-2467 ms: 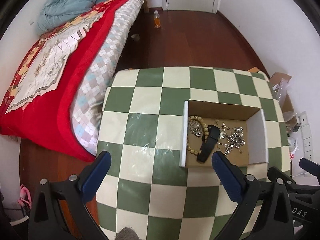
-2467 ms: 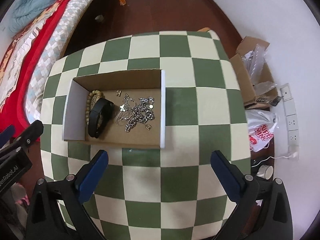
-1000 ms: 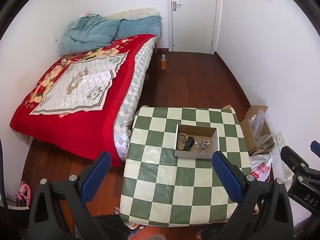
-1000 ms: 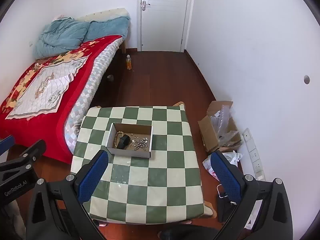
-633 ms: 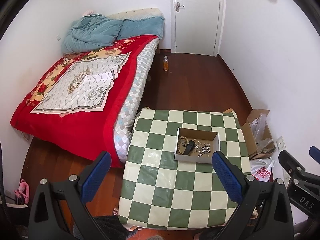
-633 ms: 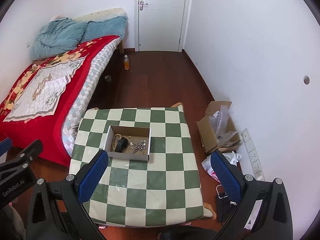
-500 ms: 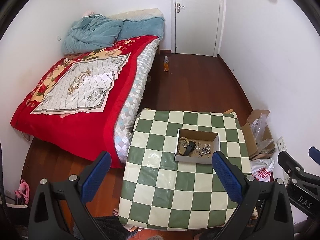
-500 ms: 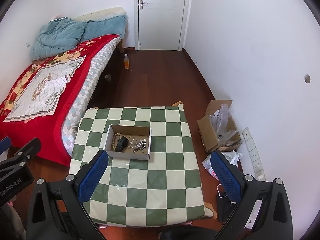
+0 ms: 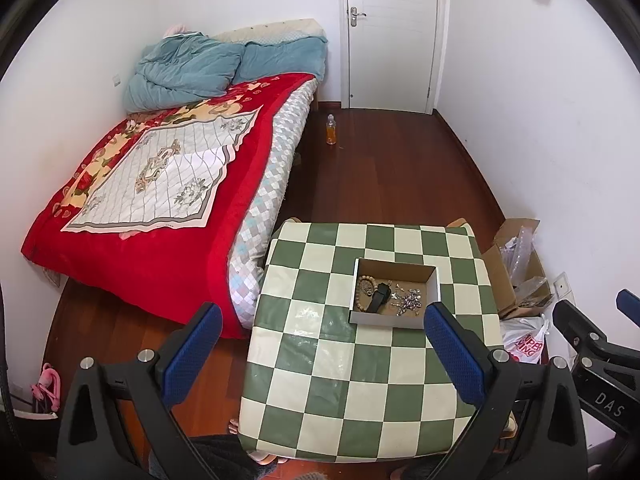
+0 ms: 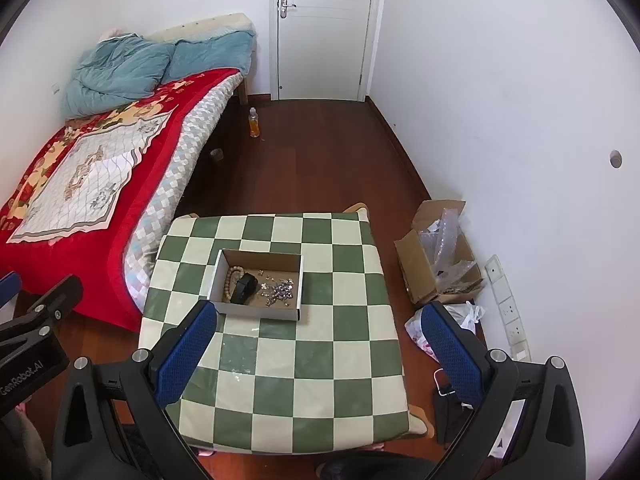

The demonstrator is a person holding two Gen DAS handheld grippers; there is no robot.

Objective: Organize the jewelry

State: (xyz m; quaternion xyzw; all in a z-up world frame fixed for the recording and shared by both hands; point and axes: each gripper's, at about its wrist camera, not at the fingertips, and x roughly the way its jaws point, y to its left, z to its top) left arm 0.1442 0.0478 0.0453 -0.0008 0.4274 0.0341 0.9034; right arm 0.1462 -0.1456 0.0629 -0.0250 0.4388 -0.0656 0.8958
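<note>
Both grippers, left gripper [image 9: 320, 344] and right gripper [image 10: 318, 344], hold their fingers spread wide, gripping nothing, high above the checkered table [image 9: 360, 380]. Jewelry [image 9: 406, 300], seemingly tangled chains, lies inside the cardboard box [image 9: 394, 320].

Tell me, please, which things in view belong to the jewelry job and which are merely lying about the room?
Belongs to the job:
cardboard box
bead bracelet
black band
silver chains and charms

Just lying about:
checkered table
bed
orange bottle
open carton of plastic wrap
white plastic bag
</note>
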